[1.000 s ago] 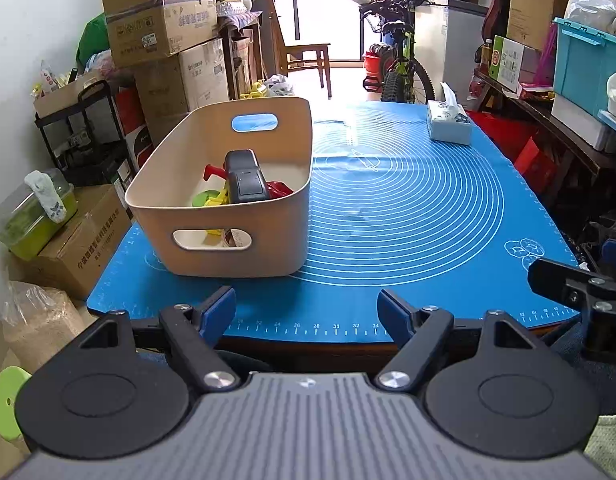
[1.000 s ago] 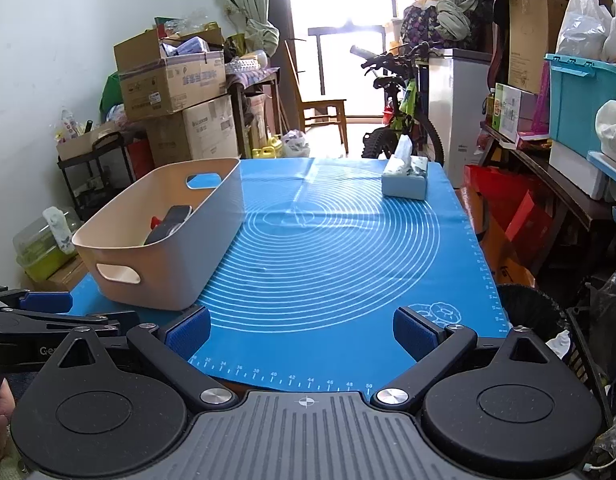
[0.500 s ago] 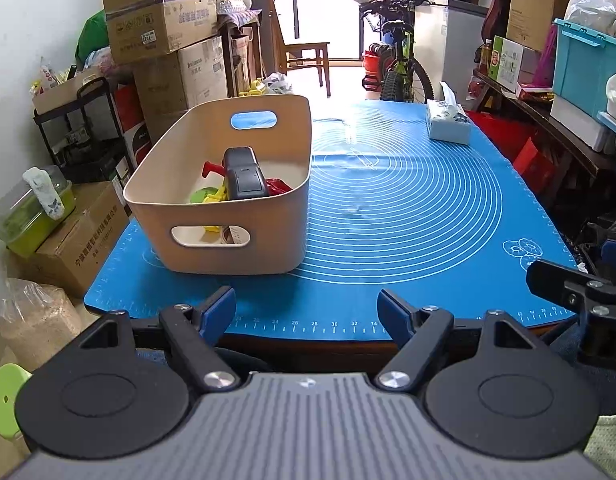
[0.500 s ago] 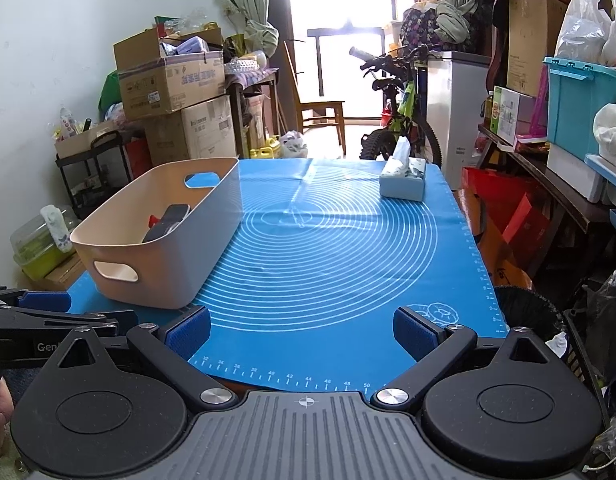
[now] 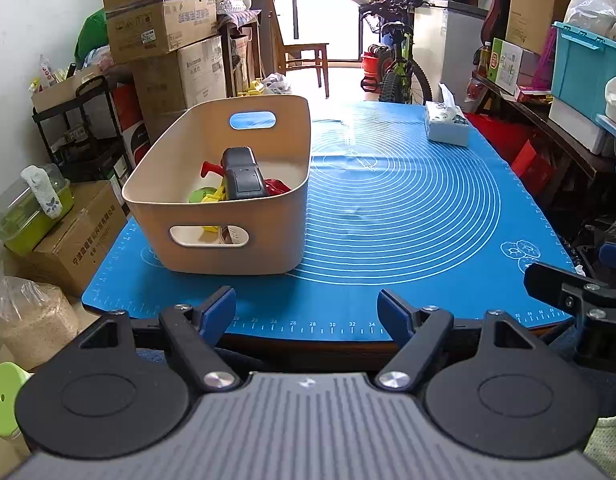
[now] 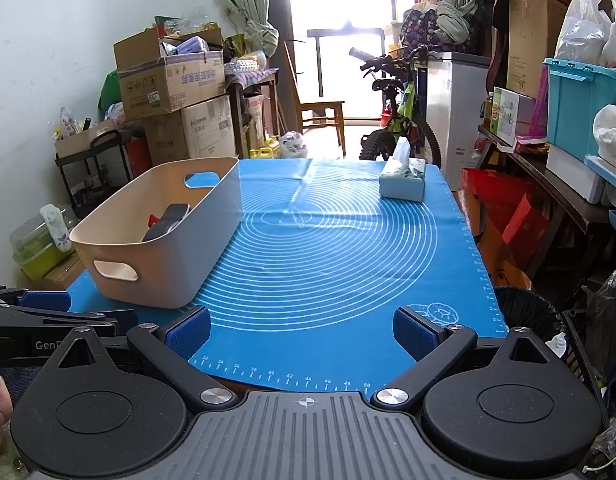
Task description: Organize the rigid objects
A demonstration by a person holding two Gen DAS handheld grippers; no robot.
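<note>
A beige bin (image 5: 227, 216) (image 6: 159, 256) stands on the left part of the blue mat (image 5: 408, 208) (image 6: 332, 248). Inside it lie a dark grey block-shaped object (image 5: 243, 174) (image 6: 165, 222), red pieces (image 5: 275, 188) and yellow and green pieces (image 5: 209, 198). My left gripper (image 5: 305, 312) hangs open at the table's near edge, short of the bin, with nothing between its fingers. My right gripper (image 6: 301, 330) is open too, over the mat's near edge to the right of the bin. Each gripper shows at the edge of the other's view.
A tissue box (image 5: 446, 124) (image 6: 402, 182) sits at the mat's far right. Cardboard boxes (image 5: 163, 28), a black cart (image 5: 83, 128) and a lidded green container (image 5: 27, 216) crowd the left side. A bicycle (image 6: 400, 112) and a chair (image 6: 320, 112) stand beyond; shelves with a teal crate (image 6: 580, 108) line the right.
</note>
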